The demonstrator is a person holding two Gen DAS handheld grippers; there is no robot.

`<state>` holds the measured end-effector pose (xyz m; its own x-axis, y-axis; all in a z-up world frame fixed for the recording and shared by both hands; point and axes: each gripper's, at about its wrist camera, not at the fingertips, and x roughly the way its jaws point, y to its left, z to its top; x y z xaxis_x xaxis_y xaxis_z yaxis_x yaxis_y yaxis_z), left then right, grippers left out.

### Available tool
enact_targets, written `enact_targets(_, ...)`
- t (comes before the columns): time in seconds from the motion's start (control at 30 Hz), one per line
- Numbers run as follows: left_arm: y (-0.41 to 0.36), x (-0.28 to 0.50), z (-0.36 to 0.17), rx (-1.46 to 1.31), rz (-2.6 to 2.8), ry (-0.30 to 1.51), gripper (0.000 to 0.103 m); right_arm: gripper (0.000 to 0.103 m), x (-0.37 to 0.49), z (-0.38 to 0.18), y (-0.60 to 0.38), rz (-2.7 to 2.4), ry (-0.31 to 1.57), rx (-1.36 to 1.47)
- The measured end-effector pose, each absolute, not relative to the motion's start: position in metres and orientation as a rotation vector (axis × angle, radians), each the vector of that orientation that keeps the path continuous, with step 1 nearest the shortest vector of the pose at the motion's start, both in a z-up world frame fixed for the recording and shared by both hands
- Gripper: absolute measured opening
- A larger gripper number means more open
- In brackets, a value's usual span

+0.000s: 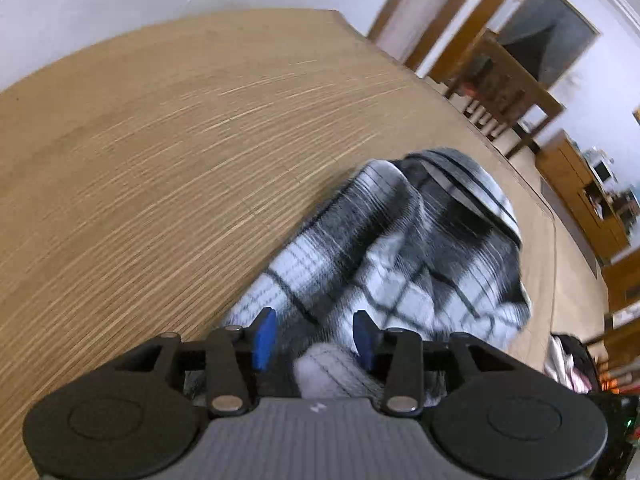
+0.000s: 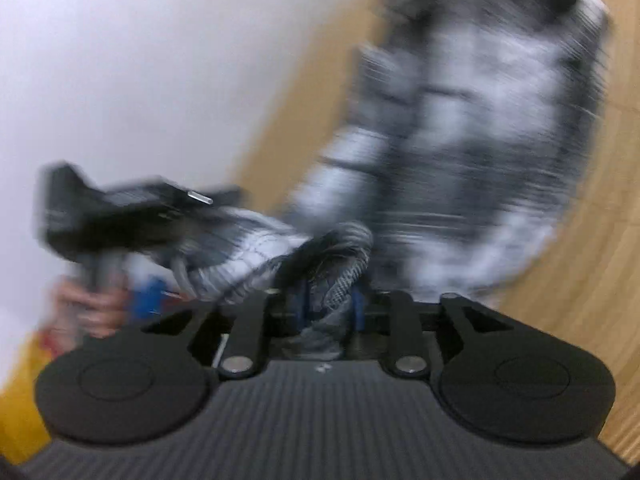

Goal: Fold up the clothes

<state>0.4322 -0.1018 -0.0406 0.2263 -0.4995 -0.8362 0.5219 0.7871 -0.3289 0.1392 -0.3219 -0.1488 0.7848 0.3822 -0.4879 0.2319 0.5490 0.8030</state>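
Checked black-and-white shirt [image 1: 400, 248] hangs bunched over wooden table [image 1: 160, 160], pulled up toward us. In blurry right view we see same shirt [image 2: 480, 140] spread above table [image 2: 580, 280]. Our left gripper [image 1: 316, 334] pinches fold of shirt between blue pads [image 1: 264, 336]. Our right gripper [image 2: 328, 312] squeezes twisted bunch of shirt, jaws narrow. Left gripper [image 2: 120, 216] shows there too, cloth trailing from it. White wall [image 1: 120, 0] behind table. Wooden chair [image 1: 504, 84] well apart.
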Motion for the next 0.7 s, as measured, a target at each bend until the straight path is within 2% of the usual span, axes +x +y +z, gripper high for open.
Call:
enact_targets(0.07, -0.103, 0.43, -0.031, 0.078, -0.679, 1.1, 0.049, 0.034, 0.135, -0.145, -0.335, 0.117, 0.674, 1.023)
enact_targets(0.1, -0.101, 0.426, -0.023, 0.114, -0.658, 1.072, 0.056, 0.036, 0.133, -0.142, -0.342, 0.127, 0.66, 1.029)
enact_targets(0.17, -0.092, 0.415, -0.004, 0.141, -0.637, 1.02, 0.062, 0.041, 0.128, -0.132, -0.354, 0.094, 0.635, 0.999)
enact_targets(0.3, -0.064, 0.394, 0.03, 0.122, -0.578, 0.934, 0.072, 0.041, 0.133, -0.087, -0.353, 0.279, 0.581, 0.788)
enact_targets(0.4, -0.036, 0.376, 0.044, 0.058, -0.488, 0.901, 0.074, 0.041, 0.149, -0.052, -0.313, 0.596, 0.557, 0.66)
enact_targets(0.5, -0.009, 0.362, 0.042, -0.02, -0.402, 0.9, 0.075, 0.04, 0.19, -0.06, -0.262, 0.78, 0.586, 0.666)
enact_targets(0.57, 0.001, 0.355, 0.035, -0.04, -0.346, 0.922, 0.075, 0.04, 0.232, -0.08, -0.245, 0.728, 0.632, 0.647)
enact_targets(0.7, 0.011, 0.338, 0.014, -0.052, -0.326, 0.994, 0.075, 0.033, 0.265, -0.115, -0.272, 0.232, 0.634, 0.611)
